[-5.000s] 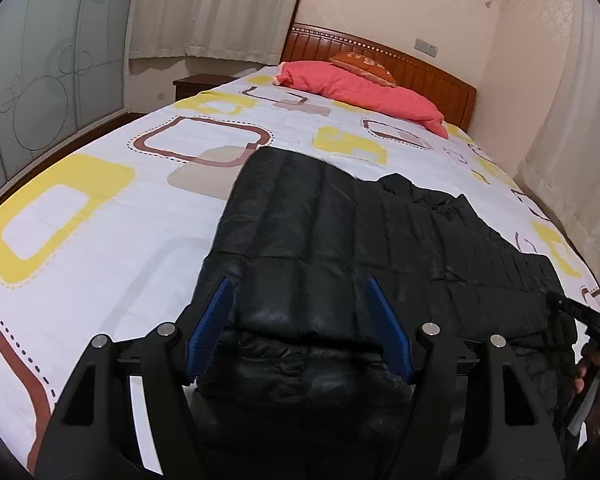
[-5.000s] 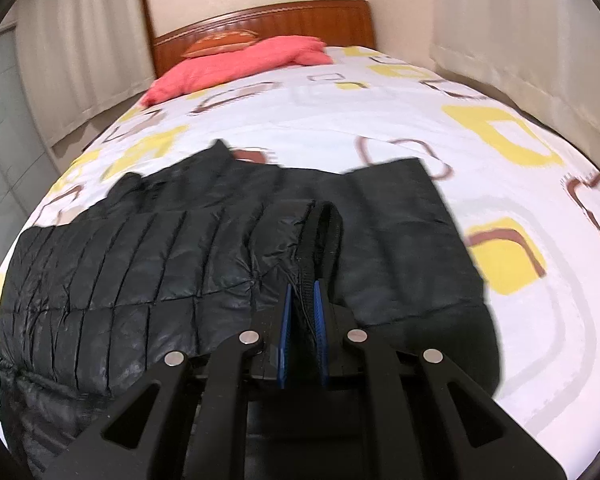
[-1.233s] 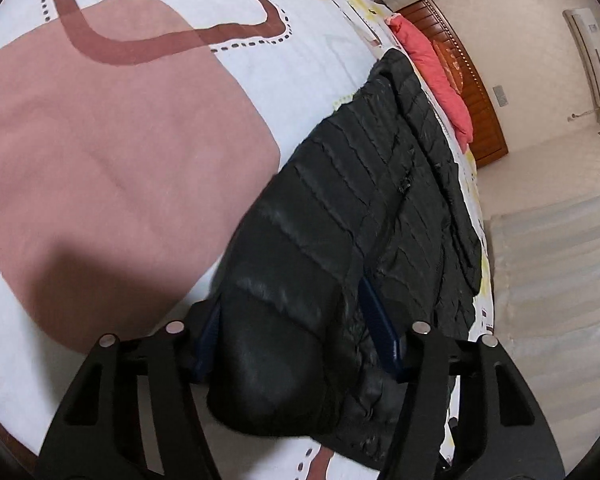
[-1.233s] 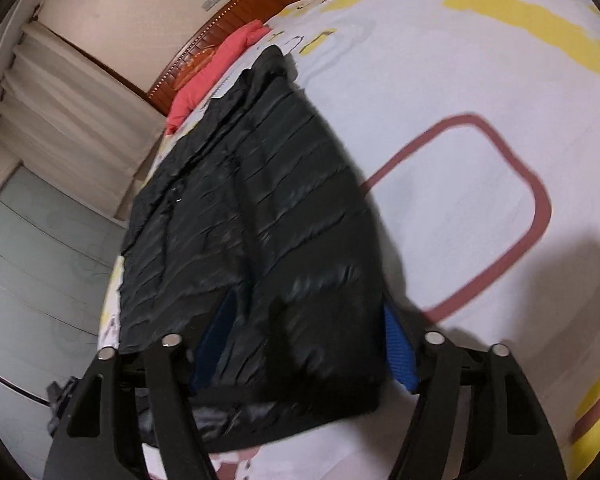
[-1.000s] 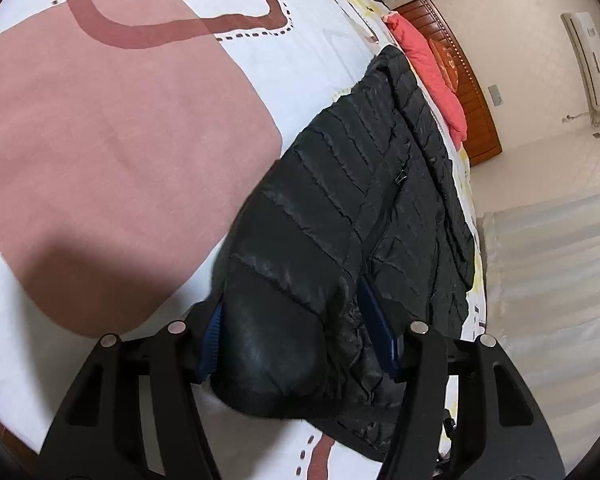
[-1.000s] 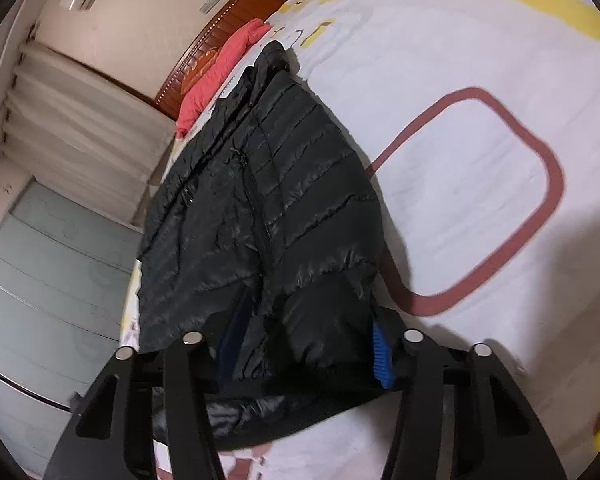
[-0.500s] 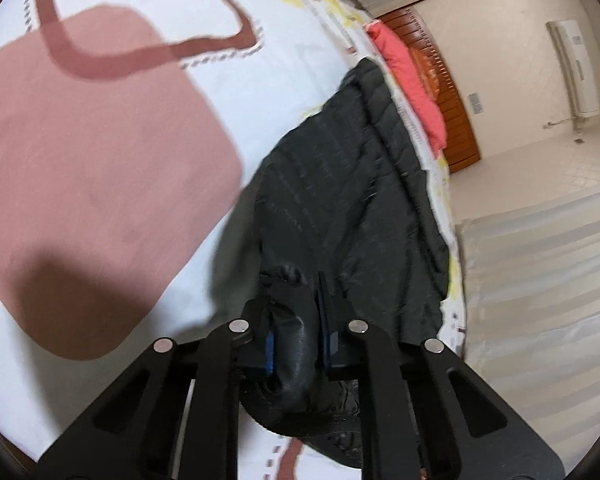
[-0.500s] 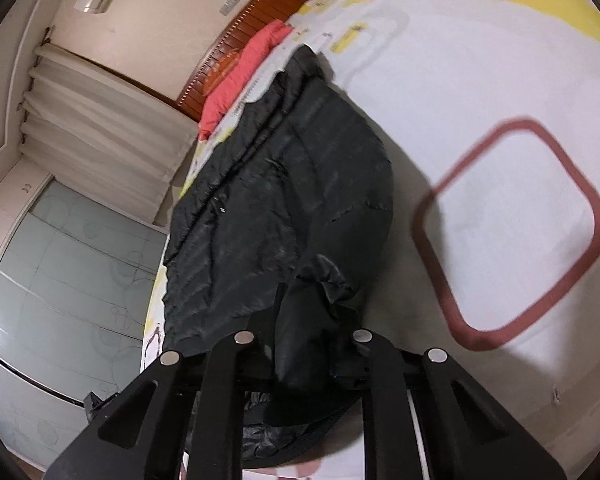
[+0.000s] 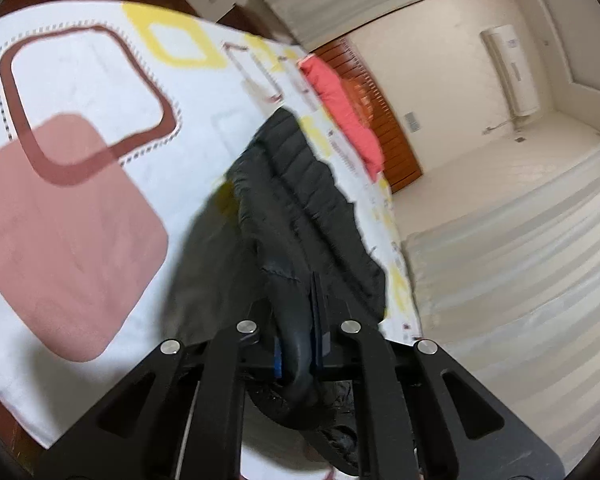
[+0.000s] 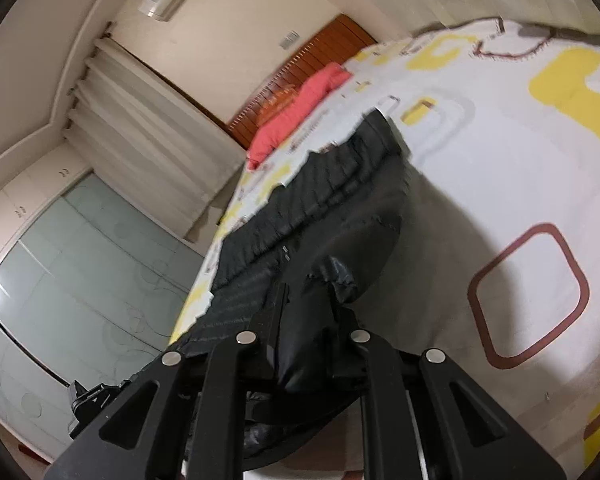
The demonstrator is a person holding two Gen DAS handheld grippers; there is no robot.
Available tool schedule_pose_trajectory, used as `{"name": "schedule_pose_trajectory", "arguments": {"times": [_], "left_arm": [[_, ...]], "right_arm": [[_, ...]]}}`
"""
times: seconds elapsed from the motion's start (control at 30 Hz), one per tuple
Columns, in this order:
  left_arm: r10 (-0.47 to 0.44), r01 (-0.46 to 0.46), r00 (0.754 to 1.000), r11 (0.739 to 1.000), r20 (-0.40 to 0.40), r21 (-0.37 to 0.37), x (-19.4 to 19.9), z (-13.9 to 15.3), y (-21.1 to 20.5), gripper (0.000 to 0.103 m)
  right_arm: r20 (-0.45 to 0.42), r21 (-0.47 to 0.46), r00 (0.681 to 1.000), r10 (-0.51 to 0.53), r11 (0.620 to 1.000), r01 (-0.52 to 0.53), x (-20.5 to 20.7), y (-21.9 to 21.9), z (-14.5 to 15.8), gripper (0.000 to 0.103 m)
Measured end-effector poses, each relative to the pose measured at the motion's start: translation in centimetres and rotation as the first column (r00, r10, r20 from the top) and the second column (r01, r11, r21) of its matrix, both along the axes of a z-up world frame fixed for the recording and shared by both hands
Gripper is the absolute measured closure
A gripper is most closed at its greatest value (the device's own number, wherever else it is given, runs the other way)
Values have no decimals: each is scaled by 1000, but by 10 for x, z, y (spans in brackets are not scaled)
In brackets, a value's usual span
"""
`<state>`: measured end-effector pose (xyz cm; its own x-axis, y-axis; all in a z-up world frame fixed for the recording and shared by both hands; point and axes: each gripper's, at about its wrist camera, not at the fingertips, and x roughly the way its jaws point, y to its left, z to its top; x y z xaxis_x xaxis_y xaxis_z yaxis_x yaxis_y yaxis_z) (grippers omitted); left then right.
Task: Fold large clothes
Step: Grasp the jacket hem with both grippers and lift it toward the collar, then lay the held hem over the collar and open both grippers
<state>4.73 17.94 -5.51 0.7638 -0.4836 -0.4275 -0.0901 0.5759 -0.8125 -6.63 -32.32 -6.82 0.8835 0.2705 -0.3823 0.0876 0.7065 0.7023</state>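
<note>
A black quilted puffer jacket [image 9: 300, 184] lies lengthwise on the bed, its far end flat and its near hem lifted off the sheet. My left gripper [image 9: 296, 312] is shut on one near corner of the hem, with dark fabric bunched between the blue pads. In the right wrist view the jacket [image 10: 332, 216] rises toward the camera, and my right gripper [image 10: 306, 304] is shut on the other hem corner. A fold of fabric pokes up past its fingers. The hem sags between the two grippers.
The bed's white sheet [image 9: 100, 92] has brown, pink and yellow squares. A red pillow [image 9: 340, 96] lies by the wooden headboard [image 9: 384, 120]. Curtains [image 9: 520, 240] hang along one side, frosted glass wardrobe doors [image 10: 68, 280] along the other. The left gripper's black body [image 10: 88, 400] shows at lower left.
Both grippers closed on the jacket's hem corners, then rose, lifting the near end off the sheet. The views tipped up, so more wall and ceiling show.
</note>
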Motion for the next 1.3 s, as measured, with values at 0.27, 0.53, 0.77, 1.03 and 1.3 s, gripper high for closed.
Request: {"name": "schedule_pose_trajectory", "arguments": {"times": [0.27, 0.53, 0.77, 1.03, 1.3], "left_arm": [[-8, 5, 992, 1000, 123, 22, 9, 58, 5, 94], [-18, 7, 993, 995, 113, 99, 126, 58, -14, 94], [2, -15, 998, 982, 68, 188, 251, 41, -45, 94], [52, -56, 998, 950, 20, 307, 360, 3, -78, 94], [55, -27, 997, 902, -51, 430, 421, -51, -91, 93]], "right_arm": [[123, -23, 992, 19, 1000, -16, 13, 2, 42, 89], [140, -47, 990, 21, 999, -15, 117, -10, 50, 89], [57, -48, 998, 6, 999, -4, 247, -22, 34, 89], [-85, -48, 996, -31, 999, 27, 358, -39, -14, 89], [-186, -21, 981, -49, 999, 45, 404, -57, -70, 89]]}}
